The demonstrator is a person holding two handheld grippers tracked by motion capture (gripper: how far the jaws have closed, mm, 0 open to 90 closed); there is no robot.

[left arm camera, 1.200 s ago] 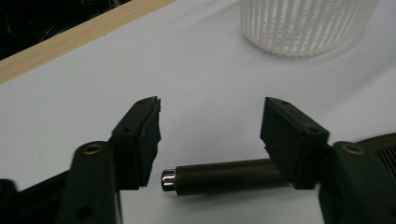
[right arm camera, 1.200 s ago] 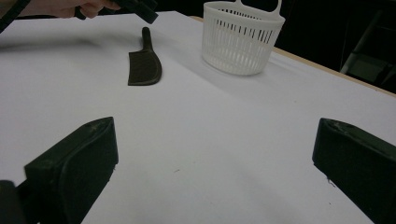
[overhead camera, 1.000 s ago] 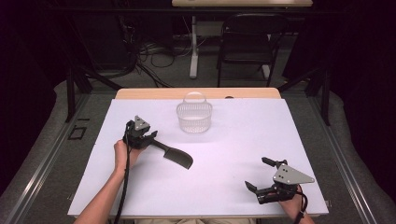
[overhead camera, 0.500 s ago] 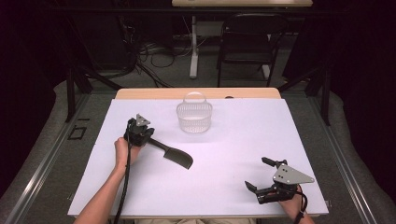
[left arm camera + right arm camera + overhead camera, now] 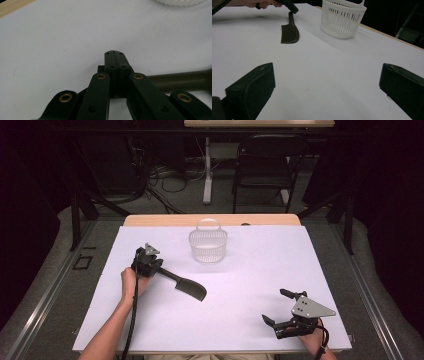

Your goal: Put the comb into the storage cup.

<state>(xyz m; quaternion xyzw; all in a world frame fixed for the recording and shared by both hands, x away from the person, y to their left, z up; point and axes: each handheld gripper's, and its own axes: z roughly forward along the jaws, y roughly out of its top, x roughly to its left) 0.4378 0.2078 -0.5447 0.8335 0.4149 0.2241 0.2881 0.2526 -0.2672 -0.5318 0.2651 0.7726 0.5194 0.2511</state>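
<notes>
Nearest the person, the right hand-held gripper [image 5: 283, 313] rests low on the white table [image 5: 250, 270] near its front right corner, its two black jaws spread wide with bare table between them, as the right gripper view shows. Well apart from it, toward the table's left middle, lies a dark comb [image 5: 183, 285] with a long handle and a broad toothed blade curved along its back; it lies flat, blade toward the table's centre, handle pointing back to the left. The left hand-held gripper [image 5: 156, 268] sits at the end of that handle. In the left gripper view its jaws are pressed together with no gap, and the olive-dark handle [image 5: 180, 80] runs off to the side just behind and below them; whether the jaws pinch the handle I cannot tell. Farther back, near the table's far edge, stands a white slatted basket [image 5: 208, 245] with an upright loop handle; nothing is seen inside it.
</notes>
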